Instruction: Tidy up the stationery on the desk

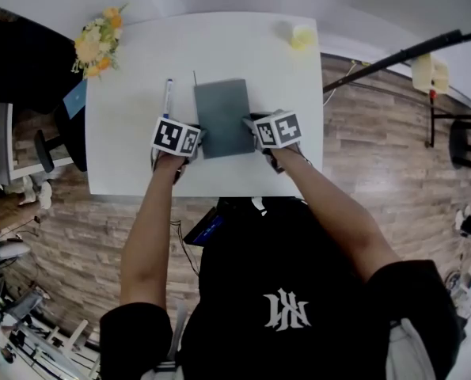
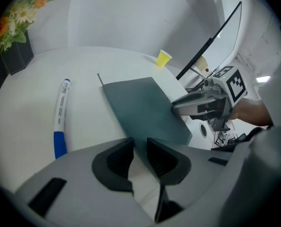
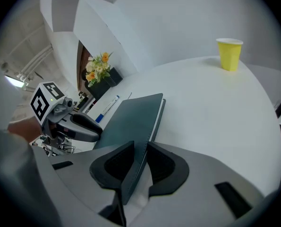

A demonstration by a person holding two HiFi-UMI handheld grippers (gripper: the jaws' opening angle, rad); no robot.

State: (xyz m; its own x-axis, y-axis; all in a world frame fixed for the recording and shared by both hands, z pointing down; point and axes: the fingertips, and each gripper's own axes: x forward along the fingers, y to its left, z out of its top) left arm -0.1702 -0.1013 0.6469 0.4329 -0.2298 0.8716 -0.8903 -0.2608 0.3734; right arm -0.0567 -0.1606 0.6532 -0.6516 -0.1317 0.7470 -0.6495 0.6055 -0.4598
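The left gripper point(image 2: 140, 150) and right gripper point(image 3: 140, 157) each pinch a near side edge of the dark grey-green hardcover notebook point(image 1: 223, 117). A grip on each side probably keeps it square for repositioning. It lies mid-way across the white surface point(image 1: 132, 62), just beside a blue-and-white marker pen point(image 1: 168, 97).

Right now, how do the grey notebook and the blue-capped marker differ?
The notebook is a broad, flat, dark grey rectangle; the marker is a thin white stick with a blue cap. The notebook is gripped by the left gripper and right gripper; the marker lies untouched beside it. Both run lengthways away from the person.
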